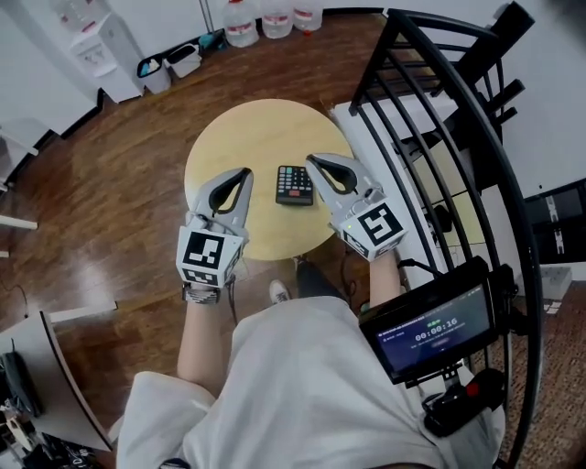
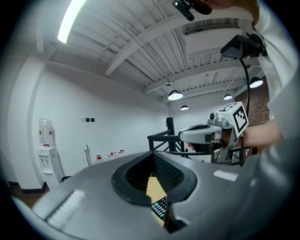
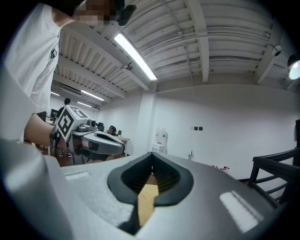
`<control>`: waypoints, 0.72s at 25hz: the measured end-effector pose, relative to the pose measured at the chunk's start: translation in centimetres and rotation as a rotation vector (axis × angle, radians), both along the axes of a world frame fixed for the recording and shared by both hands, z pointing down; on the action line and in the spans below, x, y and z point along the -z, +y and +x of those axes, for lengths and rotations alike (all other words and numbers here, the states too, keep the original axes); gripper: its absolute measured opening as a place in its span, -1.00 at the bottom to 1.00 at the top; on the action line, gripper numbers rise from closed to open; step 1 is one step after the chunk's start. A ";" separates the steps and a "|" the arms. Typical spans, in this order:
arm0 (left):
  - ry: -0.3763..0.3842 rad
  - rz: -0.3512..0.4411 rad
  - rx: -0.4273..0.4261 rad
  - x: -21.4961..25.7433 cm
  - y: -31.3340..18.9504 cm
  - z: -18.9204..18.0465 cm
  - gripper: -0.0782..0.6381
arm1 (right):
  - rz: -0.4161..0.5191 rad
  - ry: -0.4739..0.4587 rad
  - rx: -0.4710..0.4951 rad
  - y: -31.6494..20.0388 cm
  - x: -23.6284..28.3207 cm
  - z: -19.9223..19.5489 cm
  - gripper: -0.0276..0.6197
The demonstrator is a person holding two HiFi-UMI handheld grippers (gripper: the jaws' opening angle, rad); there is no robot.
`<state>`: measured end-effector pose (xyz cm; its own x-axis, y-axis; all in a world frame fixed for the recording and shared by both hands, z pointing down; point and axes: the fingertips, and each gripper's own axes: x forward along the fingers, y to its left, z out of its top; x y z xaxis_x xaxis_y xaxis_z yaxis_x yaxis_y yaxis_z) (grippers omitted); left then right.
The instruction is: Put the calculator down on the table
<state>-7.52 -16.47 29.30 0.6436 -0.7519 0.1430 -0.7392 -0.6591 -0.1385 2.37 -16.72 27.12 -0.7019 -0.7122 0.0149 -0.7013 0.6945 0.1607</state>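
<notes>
A black calculator (image 1: 294, 184) with coloured keys lies flat on the round pale wooden table (image 1: 265, 128), between my two grippers. My left gripper (image 1: 245, 172) hovers to its left, jaws shut and empty. To the calculator's right my right gripper (image 1: 310, 160) is held above the table, also shut with nothing in it. In the left gripper view a corner of the calculator (image 2: 160, 206) shows below through the slot between the shut jaws, and the right gripper (image 2: 185, 136) is seen beyond. The right gripper view shows only a strip of table (image 3: 147, 197) and the left gripper (image 3: 119, 149).
A black metal rack (image 1: 449, 119) with curved bars stands close on the right of the table. A small screen (image 1: 432, 332) hangs at my right side. Water bottles (image 1: 242, 23) and a white dispenser (image 1: 96, 46) stand at the far wall, on a wooden floor.
</notes>
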 end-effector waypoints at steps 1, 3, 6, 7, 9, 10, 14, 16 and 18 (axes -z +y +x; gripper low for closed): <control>-0.002 0.004 0.000 0.2 0.3 -0.2 -0.76 | 0.004 -0.003 0.007 0.5 0.3 -0.3 -0.91; -0.004 0.009 -0.008 0.4 0.8 -0.4 -0.76 | 0.012 -0.005 0.013 1.1 0.6 -0.6 -0.91; 0.017 -0.004 -0.010 0.3 1.1 -0.7 -0.76 | 0.013 -0.009 0.018 1.6 0.6 -0.9 -0.91; 0.034 -0.015 -0.007 0.2 1.2 -0.7 -0.76 | 0.011 -0.009 0.023 1.8 0.7 -1.0 -0.91; 0.072 -0.042 0.003 0.3 1.5 -0.9 -0.76 | 0.007 -0.022 0.031 2.2 1.3 -1.1 -0.91; 0.087 -0.053 0.010 0.5 1.8 -1.0 -0.76 | 0.005 -0.034 0.032 2.4 1.7 -1.0 -0.91; 0.137 -0.079 0.040 0.4 2.4 -0.9 -0.76 | -0.017 -0.079 0.015 2.8 2.2 -0.5 -0.91; 0.144 -0.081 0.047 0.3 2.5 -0.8 -0.76 | -0.018 -0.075 0.033 3.4 2.1 -0.5 -0.91; 0.145 -0.072 0.061 0.3 2.2 -0.9 -0.76 | -0.015 -0.063 0.050 3.7 2.1 -0.4 -0.91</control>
<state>-8.46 -14.31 28.98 0.6145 -0.7817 0.1067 -0.7872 -0.6164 0.0183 1.95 -13.06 25.06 -0.7363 -0.6764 -0.0201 -0.6742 0.7308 0.1065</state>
